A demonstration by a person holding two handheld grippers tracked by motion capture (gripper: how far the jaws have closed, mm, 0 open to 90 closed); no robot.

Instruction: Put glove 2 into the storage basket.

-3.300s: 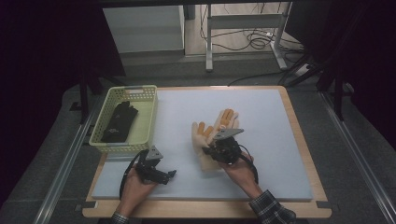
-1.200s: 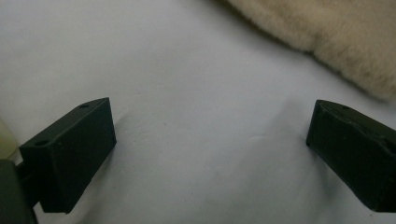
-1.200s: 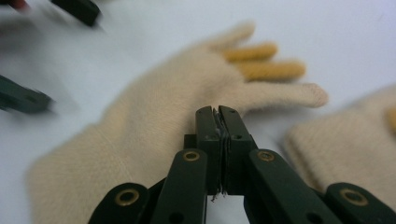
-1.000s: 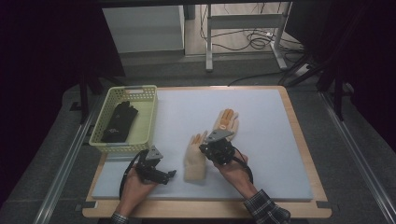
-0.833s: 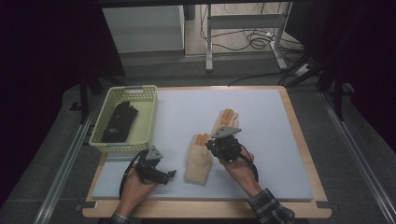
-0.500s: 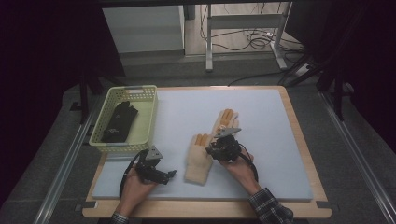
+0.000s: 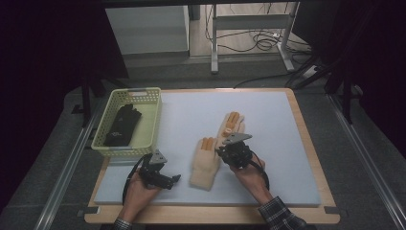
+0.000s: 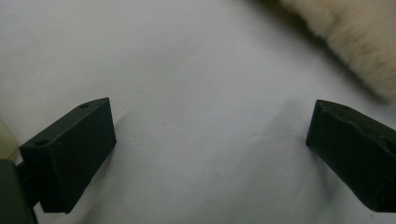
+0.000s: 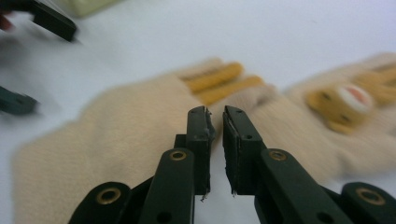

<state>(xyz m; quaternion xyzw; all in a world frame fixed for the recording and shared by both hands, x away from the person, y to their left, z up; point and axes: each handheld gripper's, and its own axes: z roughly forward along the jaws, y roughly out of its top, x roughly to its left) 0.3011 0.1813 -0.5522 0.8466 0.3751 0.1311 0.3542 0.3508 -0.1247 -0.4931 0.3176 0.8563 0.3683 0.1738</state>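
Right gripper [image 7: 225, 152] is sitting over the near cream glove [image 7: 205, 164], which is lying toward the front edge of the white mat [image 7: 282, 139] — jaws have just been closing, now nearly together with a narrow slit between them. Nothing is visibly pinched in the right gripper view [image 9: 214, 119]. Second cream glove [image 7: 231, 125], with a bear face, is lying just behind, nearer mat centre. Left gripper [image 7: 173, 179] is resting on the mat by the front-left corner — jaws wide apart, holding nothing. Black glove [image 7: 122, 125] is lying in the yellow-green basket [image 7: 154, 117] at the left edge.
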